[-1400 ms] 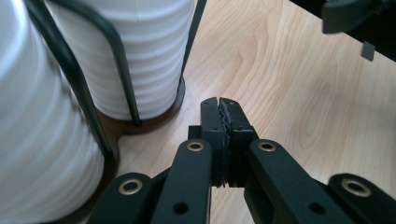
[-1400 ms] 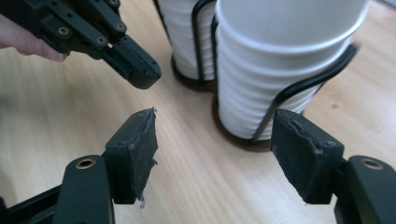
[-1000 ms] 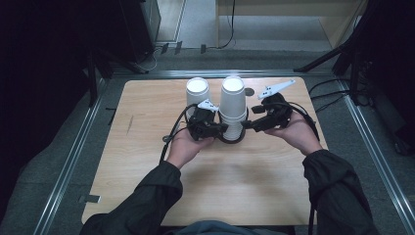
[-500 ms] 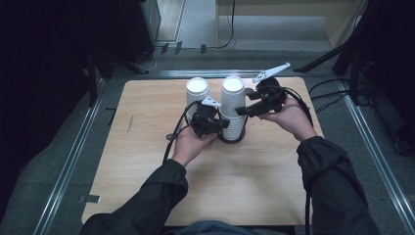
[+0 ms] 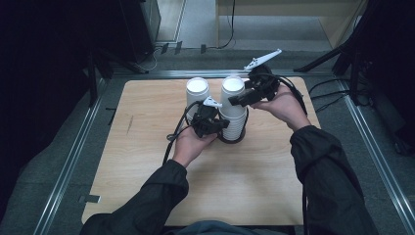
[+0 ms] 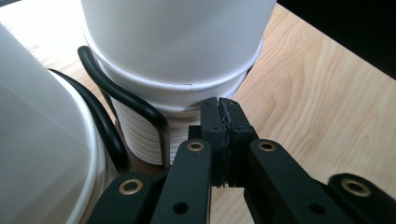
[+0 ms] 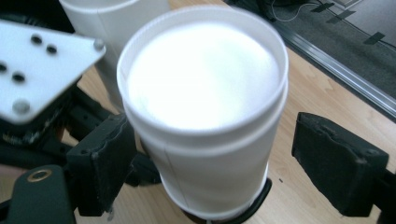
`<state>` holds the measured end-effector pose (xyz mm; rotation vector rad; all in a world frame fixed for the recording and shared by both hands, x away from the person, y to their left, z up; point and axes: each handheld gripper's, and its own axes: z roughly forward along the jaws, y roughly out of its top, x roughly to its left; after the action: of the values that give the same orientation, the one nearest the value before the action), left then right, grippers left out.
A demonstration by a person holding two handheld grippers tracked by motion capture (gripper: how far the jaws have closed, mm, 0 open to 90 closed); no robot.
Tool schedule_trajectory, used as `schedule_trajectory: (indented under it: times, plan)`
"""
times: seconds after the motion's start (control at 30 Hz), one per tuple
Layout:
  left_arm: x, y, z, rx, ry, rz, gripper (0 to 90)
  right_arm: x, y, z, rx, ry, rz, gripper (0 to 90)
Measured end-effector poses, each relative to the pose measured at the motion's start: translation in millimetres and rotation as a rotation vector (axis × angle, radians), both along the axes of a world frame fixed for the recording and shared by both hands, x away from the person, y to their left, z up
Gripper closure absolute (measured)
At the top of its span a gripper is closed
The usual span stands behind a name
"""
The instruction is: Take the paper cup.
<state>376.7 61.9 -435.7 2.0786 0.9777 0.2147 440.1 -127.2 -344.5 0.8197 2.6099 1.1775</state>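
The left gripper has its two black jaws pressed together with nothing between them, and the tips stand just at the lower rims of the stack of white paper cups. A black wire holder curves around the foot of this stack, at the left of the jaws in the left gripper view, and a second white cup stands very near on that side. In the high view the left gripper sits in the left hand, low against the stack, which stands on the wooden table. The right gripper has its jaws wide apart, one on each side of the top cup of the stack; the left jaw seems to be touching the cup wall or almost, and the right jaw is clearly apart from it. The mouth of this cup opens upward toward the camera. In the high view the right gripper is held by the right hand higher on the stack, with its grey plate pointing up and away. Beyond the left gripper, the second cup stands alone, just beside the stack. Farther, past the table edge, there is grey floor with some cables.
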Motion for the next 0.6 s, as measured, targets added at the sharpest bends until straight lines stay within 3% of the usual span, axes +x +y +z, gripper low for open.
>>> schedule_trajectory:
  times: [0.1, 0.4, 0.6]
  plan:
    - [-2.8, -3.3, 0.5, 0.019, -0.016, 0.021, 89.9, 2.9, 8.2, 3.1, -0.004, 0.005, -0.001, 14.1]
    - [-7.9, -5.9, -2.3, 0.023, -0.056, 0.050, 89.9, 6.5, 20.8, 8.5, -0.021, 0.001, -0.017, 15.3]
    - [-8.6, -6.3, -2.6, 0.020, -0.056, 0.060, 89.9, 7.2, 27.1, 9.6, -0.048, -0.018, -0.015, 20.8]
